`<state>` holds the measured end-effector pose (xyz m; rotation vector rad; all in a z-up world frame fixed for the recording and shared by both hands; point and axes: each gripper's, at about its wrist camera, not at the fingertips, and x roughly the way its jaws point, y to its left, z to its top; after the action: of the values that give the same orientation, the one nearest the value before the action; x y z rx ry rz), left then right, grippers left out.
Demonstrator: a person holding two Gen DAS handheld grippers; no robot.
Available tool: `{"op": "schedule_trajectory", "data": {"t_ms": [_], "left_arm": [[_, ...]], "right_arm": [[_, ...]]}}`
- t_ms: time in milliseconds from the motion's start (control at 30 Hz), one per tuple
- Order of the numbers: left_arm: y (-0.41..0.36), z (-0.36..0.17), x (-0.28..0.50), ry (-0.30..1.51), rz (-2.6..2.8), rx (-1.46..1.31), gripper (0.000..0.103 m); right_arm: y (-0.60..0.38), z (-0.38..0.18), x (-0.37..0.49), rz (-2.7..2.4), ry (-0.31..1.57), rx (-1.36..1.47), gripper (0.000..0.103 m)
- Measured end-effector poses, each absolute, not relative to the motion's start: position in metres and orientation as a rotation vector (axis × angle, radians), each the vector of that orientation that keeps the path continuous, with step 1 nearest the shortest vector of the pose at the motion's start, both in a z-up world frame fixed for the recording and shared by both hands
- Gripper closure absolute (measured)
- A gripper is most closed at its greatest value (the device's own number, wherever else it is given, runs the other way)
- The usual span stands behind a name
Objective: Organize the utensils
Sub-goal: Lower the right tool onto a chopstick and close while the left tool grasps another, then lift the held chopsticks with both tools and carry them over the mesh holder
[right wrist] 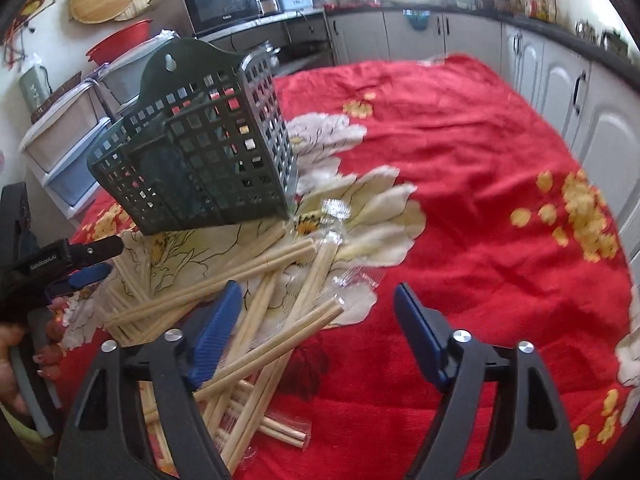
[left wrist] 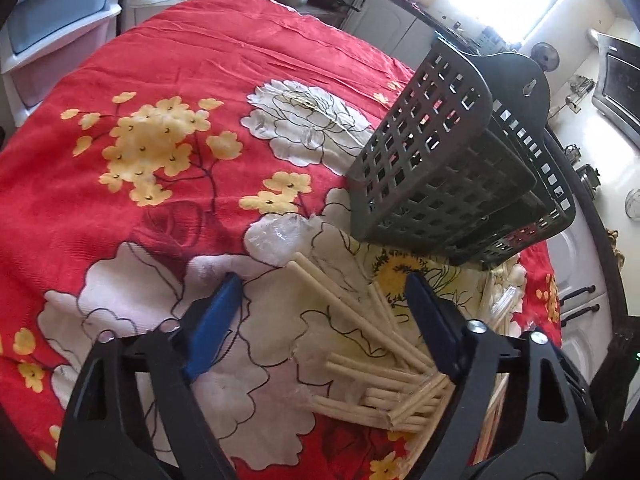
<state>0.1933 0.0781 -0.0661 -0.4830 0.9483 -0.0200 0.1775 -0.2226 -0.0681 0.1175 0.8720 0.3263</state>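
Left gripper (left wrist: 320, 288): jaws stand wide apart, nothing pinched; between the two blue pads lie the upper ends of the loose wooden chopsticks (left wrist: 372, 344), fanned on the cloth, the bulk of the pile toward 4 o'clock under the right-hand pad. No pad touches a stick as far as can be told. Right gripper (right wrist: 318, 296): jaws likewise wide apart, empty; the chopsticks (right wrist: 256, 320) lie at 9 o'clock of the gap, passing under the left-hand pad, some still in clear plastic sleeves (right wrist: 336, 220). Outward: dark perforated utensil basket (left wrist: 448, 168) stands tilted at 1 o'clock from the left jaws, and at 11 o'clock from the right jaws (right wrist: 208, 148), just beyond the sticks. All rests on the desk under a red floral cloth (left wrist: 180, 60). In the right wrist view a hand (right wrist: 24, 344) holds the left gripper at 9 o'clock.
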Motion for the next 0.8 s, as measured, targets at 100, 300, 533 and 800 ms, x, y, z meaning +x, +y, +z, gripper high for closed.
{"op": "schedule_trajectory", "data": {"t_ms": [100, 300, 533, 800], "left_arm": [[0.08, -0.068, 0.196, 0.954, -0.031, -0.5, 0.043], [0.087, -0.071, 0.199, 0.955, -0.04, -0.533, 0.066], [0.094, -0.074, 0.198, 0.948, -0.092, -0.587, 0.089], [0.099, -0.046, 0.188, 0.853, -0.14, -0.59, 0.092]], "right_arm": [[-0.223, -0.072, 0.18, 0.359, 0.912, 0.165, 0.045], [-0.229, -0.075, 0.181, 0.389, 0.938, 0.239, 0.073], [-0.236, -0.062, 0.176, 0.419, 0.903, 0.28, 0.084], [-0.231, -0.034, 0.17, 0.485, 0.842, 0.271, 0.088]]}}
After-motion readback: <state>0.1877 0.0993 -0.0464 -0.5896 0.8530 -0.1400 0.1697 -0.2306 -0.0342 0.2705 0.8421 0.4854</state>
